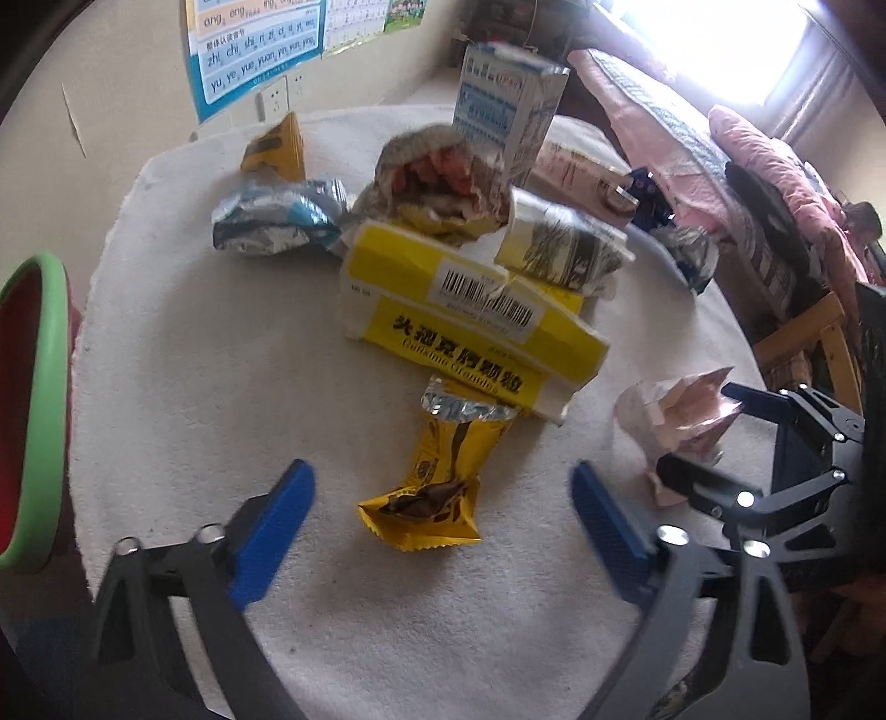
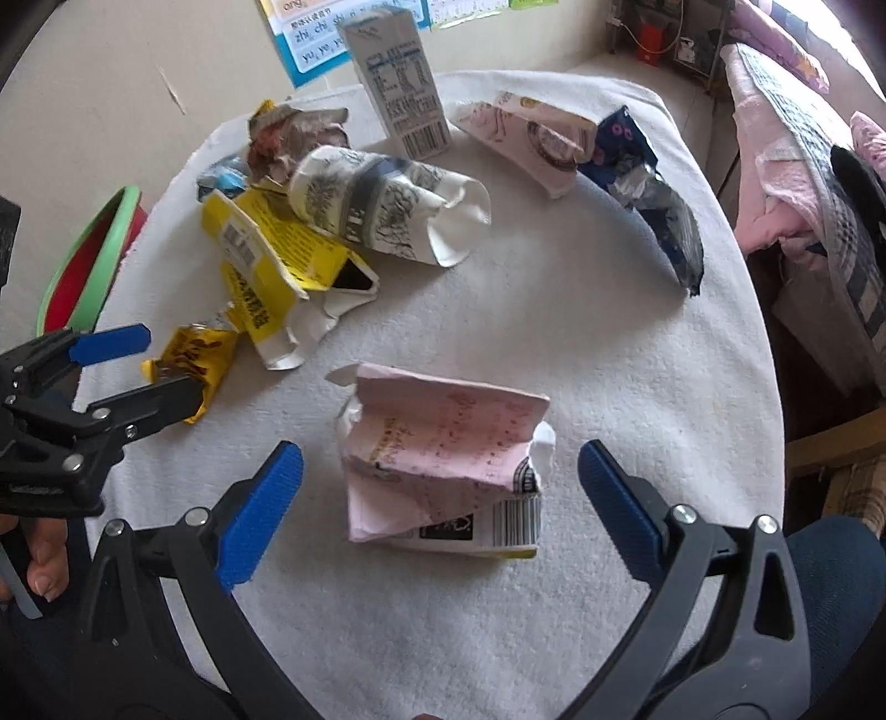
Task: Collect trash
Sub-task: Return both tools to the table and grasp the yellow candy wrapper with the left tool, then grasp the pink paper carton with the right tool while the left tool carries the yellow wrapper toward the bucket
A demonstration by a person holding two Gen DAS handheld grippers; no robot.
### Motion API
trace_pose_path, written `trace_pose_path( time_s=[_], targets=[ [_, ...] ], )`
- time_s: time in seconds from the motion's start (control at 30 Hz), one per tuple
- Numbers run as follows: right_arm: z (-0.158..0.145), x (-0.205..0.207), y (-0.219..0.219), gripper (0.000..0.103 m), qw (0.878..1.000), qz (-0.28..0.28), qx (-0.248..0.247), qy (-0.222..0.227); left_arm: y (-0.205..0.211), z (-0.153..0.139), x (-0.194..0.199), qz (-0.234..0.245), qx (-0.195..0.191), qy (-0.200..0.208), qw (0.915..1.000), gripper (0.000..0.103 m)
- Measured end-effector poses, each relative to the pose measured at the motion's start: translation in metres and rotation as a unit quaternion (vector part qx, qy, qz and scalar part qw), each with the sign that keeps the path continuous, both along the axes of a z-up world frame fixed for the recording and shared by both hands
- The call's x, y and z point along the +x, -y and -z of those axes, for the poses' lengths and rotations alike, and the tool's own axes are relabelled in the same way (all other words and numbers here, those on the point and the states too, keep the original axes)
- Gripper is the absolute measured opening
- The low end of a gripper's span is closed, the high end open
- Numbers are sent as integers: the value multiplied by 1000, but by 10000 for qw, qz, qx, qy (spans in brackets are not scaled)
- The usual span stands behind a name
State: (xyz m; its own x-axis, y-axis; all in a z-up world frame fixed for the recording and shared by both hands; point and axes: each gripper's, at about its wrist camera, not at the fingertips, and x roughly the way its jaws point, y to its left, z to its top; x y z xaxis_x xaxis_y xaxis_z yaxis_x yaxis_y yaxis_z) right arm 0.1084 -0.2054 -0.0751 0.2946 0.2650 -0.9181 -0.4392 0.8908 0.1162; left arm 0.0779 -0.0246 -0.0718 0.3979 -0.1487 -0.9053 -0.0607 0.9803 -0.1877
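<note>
Where white terry cloth [image 1: 221,387] lies, a glossy yellow wrapper [image 1: 432,493] sits crinkled.

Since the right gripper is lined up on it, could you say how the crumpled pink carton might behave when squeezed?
The pink carton is creased and flattened, so it will likely collapse further rather than resist. It looks empty, so probably light. Its bent paper surface should grip rather than slip.

Behind the far edge of the table with white cloth [image 2: 498,332], a beige wall with a blue-framed pinyin poster [image 1: 255,50] and a white socket [image 1: 274,102], at the right side a bed with pink quilts [image 1: 775,166], near it a wooden chair [image 1: 814,332].
</note>
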Motion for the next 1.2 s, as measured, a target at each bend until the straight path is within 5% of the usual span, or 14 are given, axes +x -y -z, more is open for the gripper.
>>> trace_pose_path(
  time_s=[0.13, 0.4, 1.2],
  targets=[
    [7, 1, 2, 84, 9999, 10, -84, -54, -1, 5, 0, -55, -63, 23, 10000, 74],
    [11, -1, -3, 78, 9998, -97, -168, -84, -1, 11, 3, -20, -70, -82, 9999, 36],
    [-40, -5, 11, 78, 9972, 115, 562, 481, -14, -37, -25, -371, -393, 410, 9977, 28]
  ],
)
